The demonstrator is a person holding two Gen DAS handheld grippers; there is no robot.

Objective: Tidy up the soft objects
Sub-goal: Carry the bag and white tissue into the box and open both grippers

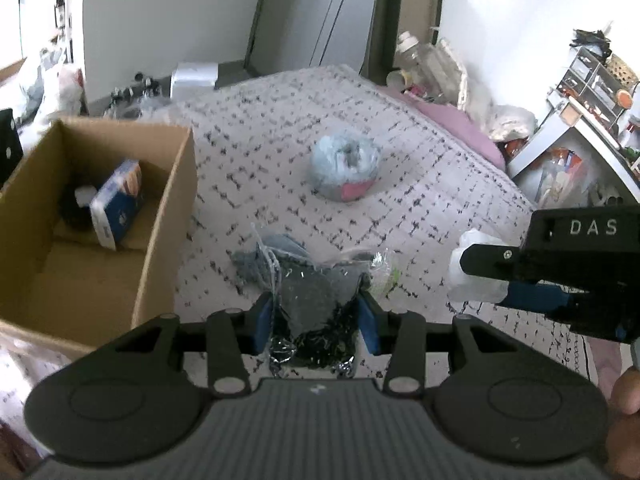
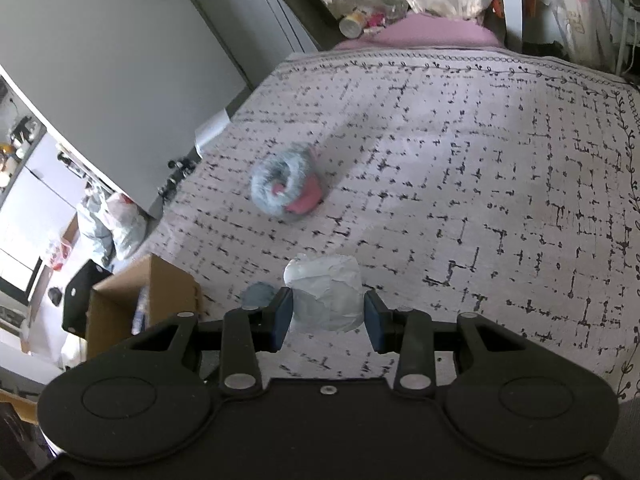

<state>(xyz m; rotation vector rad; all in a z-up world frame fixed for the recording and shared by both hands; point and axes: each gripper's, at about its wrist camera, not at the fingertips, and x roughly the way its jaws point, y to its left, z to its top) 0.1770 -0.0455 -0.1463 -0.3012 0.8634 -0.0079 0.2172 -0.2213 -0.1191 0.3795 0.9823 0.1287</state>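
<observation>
My left gripper [image 1: 317, 322] is shut on a clear plastic bag of grey and black cloth [image 1: 316, 300], held just above the patterned bedspread [image 1: 420, 184]. My right gripper [image 2: 326, 320] is shut on a white wrapped soft roll [image 2: 326, 294]; it also shows in the left wrist view [image 1: 476, 272] with the right gripper [image 1: 504, 276] at the right. A fluffy blue and pink bundle [image 1: 345, 170] lies in the middle of the bed, also in the right wrist view [image 2: 285, 191]. An open cardboard box [image 1: 160, 216] stands to the left.
The box holds a blue and white packet [image 1: 118, 204] and a dark item [image 1: 78, 208]. A pink pillow [image 1: 460, 124], bottles and bags [image 1: 432, 68] crowd the bed's far edge. Shelving with clutter [image 1: 580, 120] stands at the right.
</observation>
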